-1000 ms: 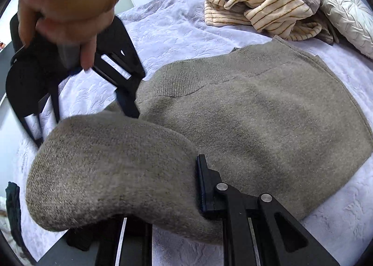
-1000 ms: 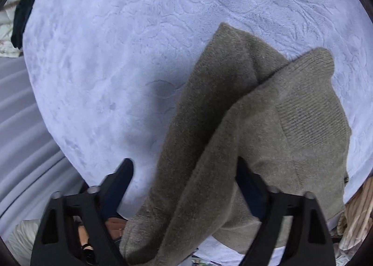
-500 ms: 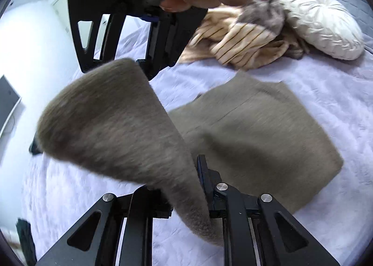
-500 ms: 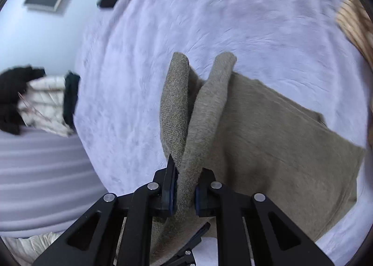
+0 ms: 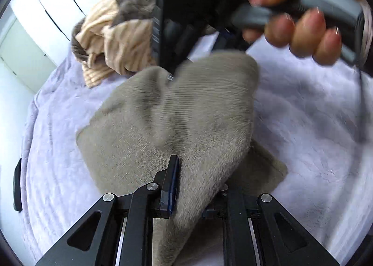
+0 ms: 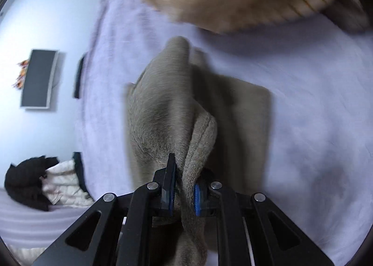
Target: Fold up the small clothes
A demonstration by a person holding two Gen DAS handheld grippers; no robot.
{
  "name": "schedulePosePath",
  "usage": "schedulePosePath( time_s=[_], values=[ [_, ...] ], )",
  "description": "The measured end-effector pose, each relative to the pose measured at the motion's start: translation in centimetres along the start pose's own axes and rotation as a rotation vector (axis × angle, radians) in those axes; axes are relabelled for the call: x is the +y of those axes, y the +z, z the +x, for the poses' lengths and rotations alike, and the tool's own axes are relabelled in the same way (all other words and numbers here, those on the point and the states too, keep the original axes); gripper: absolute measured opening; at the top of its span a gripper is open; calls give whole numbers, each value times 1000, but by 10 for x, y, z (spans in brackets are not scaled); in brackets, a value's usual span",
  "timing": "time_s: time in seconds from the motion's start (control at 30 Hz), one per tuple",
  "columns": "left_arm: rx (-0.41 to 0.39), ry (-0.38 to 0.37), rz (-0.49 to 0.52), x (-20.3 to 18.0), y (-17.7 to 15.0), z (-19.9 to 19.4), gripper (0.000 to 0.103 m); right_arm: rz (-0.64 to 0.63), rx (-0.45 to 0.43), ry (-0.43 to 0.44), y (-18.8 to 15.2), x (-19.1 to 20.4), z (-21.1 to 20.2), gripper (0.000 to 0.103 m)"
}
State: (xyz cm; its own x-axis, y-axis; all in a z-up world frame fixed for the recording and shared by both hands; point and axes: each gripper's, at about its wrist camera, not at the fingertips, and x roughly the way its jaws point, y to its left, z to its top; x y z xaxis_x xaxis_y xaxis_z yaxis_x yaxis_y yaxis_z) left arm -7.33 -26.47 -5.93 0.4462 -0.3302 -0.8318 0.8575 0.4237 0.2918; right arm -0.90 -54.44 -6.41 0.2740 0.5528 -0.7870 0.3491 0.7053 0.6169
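Both claws pinch the grey sweater [image 5: 198, 126]: left claw [image 5: 186, 186] at 6 o'clock, right claw [image 6: 184, 186] easing open, fabric between. Sweater partly lifted off the bed [image 5: 314, 114].

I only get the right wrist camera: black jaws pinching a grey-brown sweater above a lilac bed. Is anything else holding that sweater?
Observer: Yes. The left wrist view shows the left gripper shut on another fold of the sweater.
Operator: And the blurry tan thing at the top of my picture?
Observer: It is a crumpled beige striped garment with grey-brown patches, lying on the bedspread beyond the sweater.
Operator: What is behind the bed on that side?
Observer: White cupboard doors.
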Motion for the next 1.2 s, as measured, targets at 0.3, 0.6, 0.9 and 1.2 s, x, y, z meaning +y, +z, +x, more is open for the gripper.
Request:
schedulePosePath(
  time_s=[0.3, 0.6, 0.9, 1.2],
  values=[
    [52, -76, -27, 9, -21, -14, 18, 122, -41, -10, -28, -45, -12, 45],
    [114, -142, -170, 38, -44, -30, 18, 64, -124, 120, -103, -21, -57, 45],
    [171, -56, -129, 3, -59, -30, 18, 112, -100, 82, -124, -18, -40, 45],
    [167, 41, -156, 6, -71, -15, 18, 362, -99, 273, -167, -54, -10, 61]
  ],
)
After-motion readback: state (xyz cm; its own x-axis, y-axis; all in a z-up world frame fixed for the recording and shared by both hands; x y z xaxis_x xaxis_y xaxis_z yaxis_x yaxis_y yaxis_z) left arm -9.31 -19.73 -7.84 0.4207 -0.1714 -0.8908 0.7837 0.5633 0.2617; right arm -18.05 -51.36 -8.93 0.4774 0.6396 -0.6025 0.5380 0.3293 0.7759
